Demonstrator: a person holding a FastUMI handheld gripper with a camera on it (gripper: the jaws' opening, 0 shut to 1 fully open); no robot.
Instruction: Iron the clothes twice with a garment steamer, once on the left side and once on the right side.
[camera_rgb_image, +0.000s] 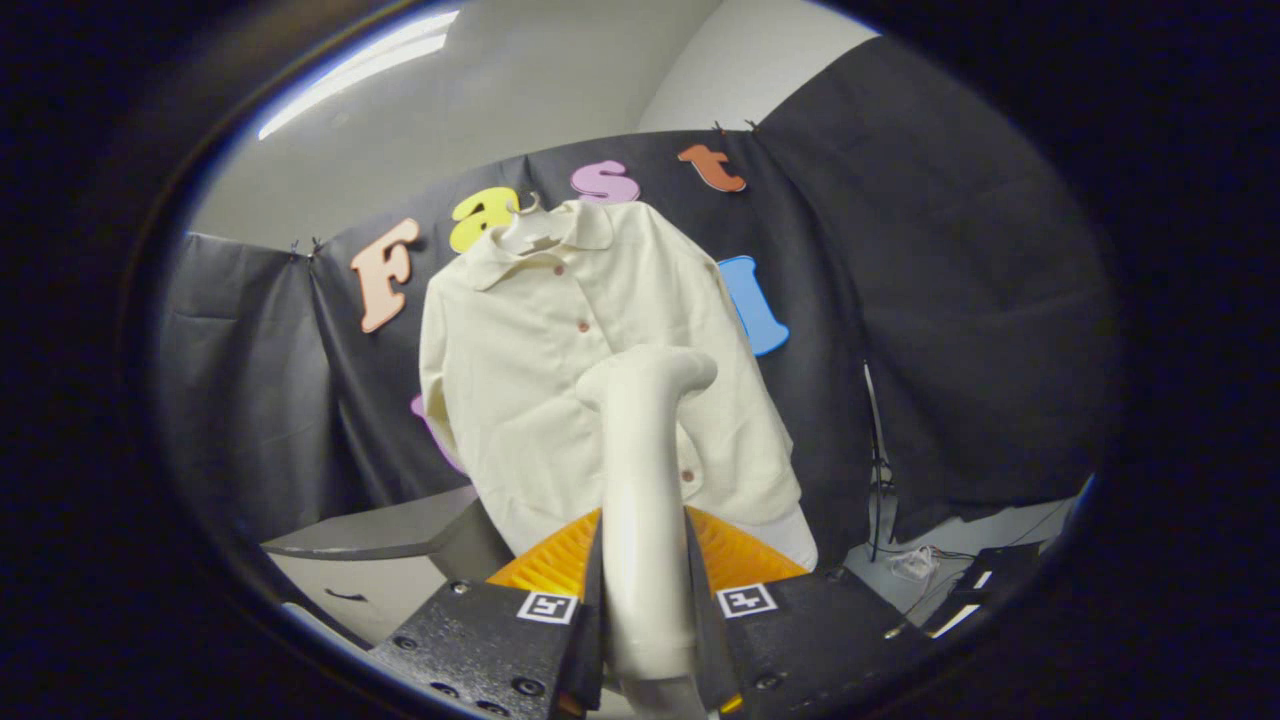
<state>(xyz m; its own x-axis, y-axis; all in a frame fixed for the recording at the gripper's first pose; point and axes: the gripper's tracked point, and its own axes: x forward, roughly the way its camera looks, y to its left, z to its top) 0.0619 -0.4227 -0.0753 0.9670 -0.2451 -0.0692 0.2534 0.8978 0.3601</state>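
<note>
A cream button-up shirt (540, 380) hangs on a hanger (527, 225) against the black booth wall, beyond the fingers. My gripper (645, 590) is shut on the handle of a white garment steamer (640, 480), which rises between the two fingers. The steamer's head (655, 372) sits in front of the shirt's middle, near the button line. I cannot tell whether the head touches the fabric.
A grey table or cabinet top (400, 530) lies below the shirt on the left. Cables and a small dark device (985, 575) lie on the white surface at the lower right. A thin cord (875, 470) hangs down the wall right of the shirt.
</note>
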